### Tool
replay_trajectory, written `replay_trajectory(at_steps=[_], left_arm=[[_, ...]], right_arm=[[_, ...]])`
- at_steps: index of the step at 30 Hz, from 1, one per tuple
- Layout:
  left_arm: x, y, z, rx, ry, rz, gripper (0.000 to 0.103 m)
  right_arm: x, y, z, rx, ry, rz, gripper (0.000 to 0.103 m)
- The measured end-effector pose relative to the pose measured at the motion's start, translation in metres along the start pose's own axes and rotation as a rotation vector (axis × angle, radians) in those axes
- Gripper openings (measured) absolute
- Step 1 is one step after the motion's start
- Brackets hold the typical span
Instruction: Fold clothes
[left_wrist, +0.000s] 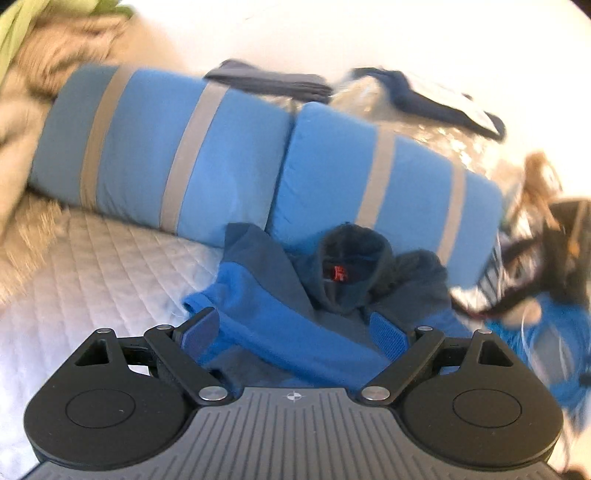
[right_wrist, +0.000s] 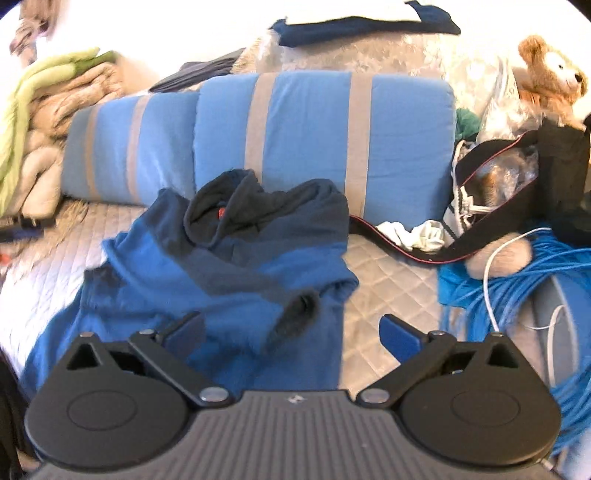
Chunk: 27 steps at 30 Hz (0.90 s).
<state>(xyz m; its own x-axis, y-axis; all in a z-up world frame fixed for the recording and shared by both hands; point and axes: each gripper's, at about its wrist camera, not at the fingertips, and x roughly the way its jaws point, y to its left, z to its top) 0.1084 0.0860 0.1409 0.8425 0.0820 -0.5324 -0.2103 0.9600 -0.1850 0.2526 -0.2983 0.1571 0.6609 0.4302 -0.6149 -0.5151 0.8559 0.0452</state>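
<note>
Left wrist view: our left gripper (left_wrist: 293, 330) has its fingers spread wide, nothing clamped. It hangs over the crumpled two-tone blue fleece top (left_wrist: 295, 317), which lies bunched on the grey quilted bedspread (left_wrist: 92, 258), collar end against the blue pillows with grey stripes (left_wrist: 229, 162). The dark collar with a red tag (left_wrist: 338, 273) stands up, roughly centred ahead of us. The fabric looks to run between the pads, but they aren't pressing on it. The right edge is motion-blurred, so the clutter there is hard to read.

Right wrist view: our right gripper (right_wrist: 291, 332) is also wide apart and empty. The fleece lies below its left finger (right_wrist: 184, 328); the right one is over bare bedspread. A dark cuff (right_wrist: 299, 310) lies just ahead of the fingertips.

Risks, as we judge them:
- The garment is heaped, not flat. Closing now likely pinches several layers, so the fold comes out lopsided.
- The coiled blue cable (right_wrist: 517, 280) and black strap with red piping (right_wrist: 424, 251) lie near the garment's right side. A wide sweep could snag them.

View differences: only the right view shows the cable coil, strap, brown teddy bear (right_wrist: 550, 74) and cuff clearly. The left view gives the closer look at the collar tag.
</note>
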Motion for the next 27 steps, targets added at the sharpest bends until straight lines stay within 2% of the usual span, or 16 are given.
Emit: replay_trajectory(at_steps=[3,9,19,27], left_arm=[[-0.015,0.0,-0.007,0.042,0.032,0.015,0.089],[-0.036,0.01,-0.029,0.062,0.067,0.054,0.089],[-0.049,0.017,-0.051,0.059,0.096,0.06,0.089],[-0.046,0.011,-0.058,0.057,0.099,0.038,0.089]], right_arm=[[-0.011,0.001,-0.02,-0.048,0.034,-0.017,0.103],[-0.017,0.025,-0.055,-0.12,0.072,-0.125,0.103],[-0.028,0.051,-0.084,-0.252,0.082,-0.207,0.103],[-0.03,0.031,-0.089,-0.115,0.086,-0.156,0.103]])
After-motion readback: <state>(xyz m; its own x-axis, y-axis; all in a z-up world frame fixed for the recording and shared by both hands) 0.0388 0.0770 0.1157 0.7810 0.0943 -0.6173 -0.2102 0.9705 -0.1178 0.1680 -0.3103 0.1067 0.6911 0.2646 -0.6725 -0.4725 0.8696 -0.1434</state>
